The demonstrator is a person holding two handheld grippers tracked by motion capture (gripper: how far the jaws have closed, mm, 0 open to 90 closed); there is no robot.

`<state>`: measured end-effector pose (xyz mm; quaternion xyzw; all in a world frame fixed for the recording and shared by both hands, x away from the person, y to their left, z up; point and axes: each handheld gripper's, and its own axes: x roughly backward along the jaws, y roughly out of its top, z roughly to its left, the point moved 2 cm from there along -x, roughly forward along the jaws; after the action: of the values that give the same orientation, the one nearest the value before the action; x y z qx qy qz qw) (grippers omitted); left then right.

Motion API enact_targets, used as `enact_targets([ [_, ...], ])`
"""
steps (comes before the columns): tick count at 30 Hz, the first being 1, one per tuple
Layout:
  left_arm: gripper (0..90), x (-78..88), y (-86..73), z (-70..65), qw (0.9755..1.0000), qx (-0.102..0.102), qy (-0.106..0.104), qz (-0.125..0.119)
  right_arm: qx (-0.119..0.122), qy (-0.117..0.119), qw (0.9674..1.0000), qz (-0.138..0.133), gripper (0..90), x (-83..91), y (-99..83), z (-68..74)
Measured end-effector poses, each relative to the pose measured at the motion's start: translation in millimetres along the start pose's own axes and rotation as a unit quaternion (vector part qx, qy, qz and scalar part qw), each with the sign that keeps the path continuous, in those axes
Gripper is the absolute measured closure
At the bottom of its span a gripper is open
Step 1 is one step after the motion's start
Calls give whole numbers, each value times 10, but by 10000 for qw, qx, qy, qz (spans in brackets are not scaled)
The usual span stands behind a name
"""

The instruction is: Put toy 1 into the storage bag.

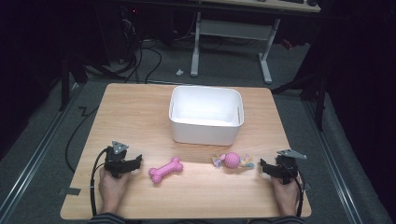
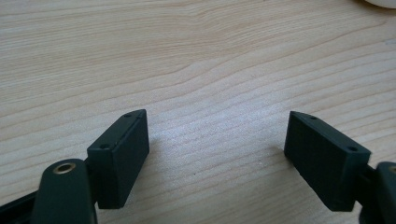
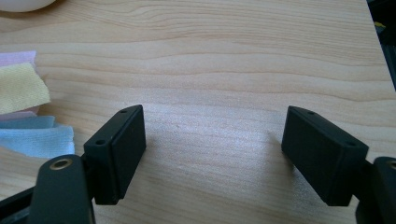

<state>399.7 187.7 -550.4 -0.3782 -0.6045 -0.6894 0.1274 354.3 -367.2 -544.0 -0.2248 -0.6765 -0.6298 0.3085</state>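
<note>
Both claws resting on the table, jaws spread wide, nothing between them. Pink bone toy just inward of the left claw; pink ball toy with cloth tails just inward of the right claw, tails at the left edge of the right gripper view. Best approached low, jaws straddling the bone's narrow waist, squeezing squarely. White bin beyond both claws, apparently empty.
</note>
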Motion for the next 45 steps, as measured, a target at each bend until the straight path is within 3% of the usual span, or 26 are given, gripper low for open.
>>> enact_targets([
  [12,222,-2,3,0,10000,-13,9,11,11,1,10000,-2,220,1,-1,0],
  [18,142,-25,15,-9,9998,-128,-124,88,10,9,10000,0,221,1,-1,2],
  [31,137,-22,14,-4,9998,-141,-128,99,17,11,10000,-1,221,1,-1,4],
  [38,135,-41,36,16,9998,-102,-96,122,42,33,10000,-13,224,0,0,4],
  [41,137,-33,55,29,9996,-99,-98,243,6,20,10000,-26,241,-26,25,4],
  [45,149,-13,124,82,9987,129,-291,389,-7,5,10000,-33,247,-26,27,5],
])
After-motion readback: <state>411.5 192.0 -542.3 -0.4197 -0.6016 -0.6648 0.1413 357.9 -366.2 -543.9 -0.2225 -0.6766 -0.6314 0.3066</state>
